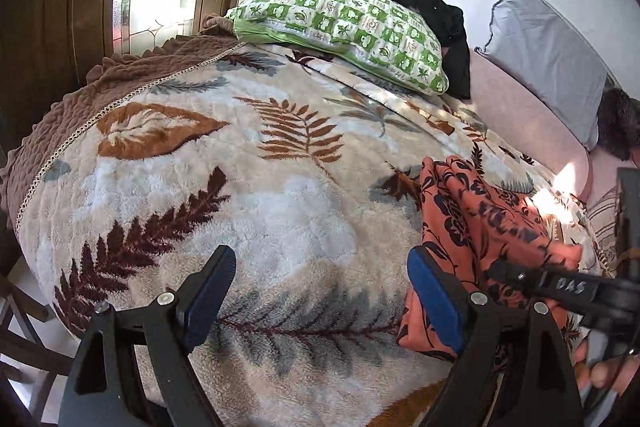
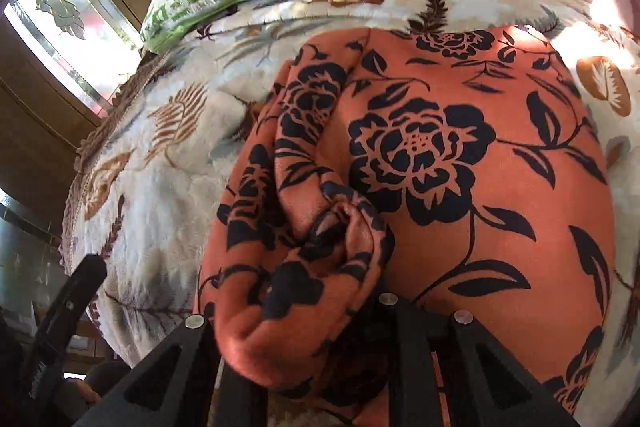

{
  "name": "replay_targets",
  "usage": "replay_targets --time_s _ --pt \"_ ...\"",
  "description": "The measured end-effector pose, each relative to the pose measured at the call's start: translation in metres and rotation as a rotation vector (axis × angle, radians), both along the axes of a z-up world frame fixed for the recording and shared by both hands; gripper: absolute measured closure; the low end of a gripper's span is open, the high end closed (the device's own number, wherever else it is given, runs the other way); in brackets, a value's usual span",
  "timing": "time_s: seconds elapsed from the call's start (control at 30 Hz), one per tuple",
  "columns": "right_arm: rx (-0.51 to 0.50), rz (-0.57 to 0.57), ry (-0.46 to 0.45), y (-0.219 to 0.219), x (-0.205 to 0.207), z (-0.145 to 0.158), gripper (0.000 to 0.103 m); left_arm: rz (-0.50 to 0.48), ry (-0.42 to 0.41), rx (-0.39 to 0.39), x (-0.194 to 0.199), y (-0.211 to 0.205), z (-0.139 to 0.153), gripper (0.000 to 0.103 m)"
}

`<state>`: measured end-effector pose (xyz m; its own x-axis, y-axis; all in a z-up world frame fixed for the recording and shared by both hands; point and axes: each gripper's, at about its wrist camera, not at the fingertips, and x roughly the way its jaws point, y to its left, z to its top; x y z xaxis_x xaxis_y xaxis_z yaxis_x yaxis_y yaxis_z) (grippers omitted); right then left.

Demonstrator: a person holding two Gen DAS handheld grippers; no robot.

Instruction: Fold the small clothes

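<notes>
The left gripper's (image 1: 320, 299) fingers (image 1: 210, 293) stand wide apart with nothing between them, blue pads facing each other over the fleece leaf-print blanket (image 1: 224, 163) that covers the bed. The right gripper's (image 2: 316, 359) fingers are drawn close together on a bunched fold of the orange floral garment (image 2: 460, 163); the cloth bulges up and over them, so the tips themselves are hidden in the right wrist view. In the left wrist view the right gripper (image 1: 508, 273) comes in from the right edge, its tip resting on the garment (image 1: 472, 223), and part of a hand (image 1: 604, 371) shows beneath it in the lower right corner.

The garment, orange with dark flowers and leaves, lies on the blanket toward the near right part of the bed, one side rolled into a thick fold and the rest spread fairly flat. Its nearest edge lies just beside the left gripper's right finger.

A green-and-white patterned pillow (image 1: 344, 31) sits at the far end of the bed, with a black piece of clothing (image 1: 436, 15) lying behind and against it. A grey-blue pillow (image 1: 548, 59) leans at the far right. A brown quilted cover (image 1: 72, 131) shows along the bed's left edge
</notes>
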<state>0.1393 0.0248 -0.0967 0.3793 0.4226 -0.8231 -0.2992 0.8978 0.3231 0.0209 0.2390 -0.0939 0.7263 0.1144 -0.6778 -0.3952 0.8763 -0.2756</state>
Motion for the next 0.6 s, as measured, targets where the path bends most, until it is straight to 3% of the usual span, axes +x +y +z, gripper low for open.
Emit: replay_targets --time_s 0.17,0.3,0.37,0.43,0.47,0.5,0.6 --pt "0.003 0.023 -0.091 0.008 -0.004 0.044 0.086 -0.001 -0.013 -0.037 -0.002 0.006 0.000 0.014" --pt "-0.025 0.080 -0.022 0.031 -0.011 -0.010 0.082 0.018 -0.002 -0.042 -0.002 0.009 -0.002 0.014" --pt "0.031 0.076 -0.072 0.022 -0.017 -0.009 0.081 0.014 -0.007 -0.034 -0.003 0.007 -0.001 0.014" --pt "0.066 0.116 -0.083 0.016 -0.020 -0.002 0.063 -0.004 -0.024 -0.023 -0.003 0.002 0.002 0.014" --pt "0.088 0.151 -0.073 0.012 -0.023 0.001 0.038 -0.018 -0.033 -0.024 -0.003 -0.002 0.004 0.014" --pt "0.124 0.173 -0.067 0.008 -0.026 0.004 0.024 -0.033 -0.041 -0.024 -0.003 -0.006 0.007 0.014" --pt "0.227 0.139 -0.064 -0.021 -0.042 0.010 0.024 -0.100 -0.064 -0.039 -0.003 -0.024 0.019 0.014"
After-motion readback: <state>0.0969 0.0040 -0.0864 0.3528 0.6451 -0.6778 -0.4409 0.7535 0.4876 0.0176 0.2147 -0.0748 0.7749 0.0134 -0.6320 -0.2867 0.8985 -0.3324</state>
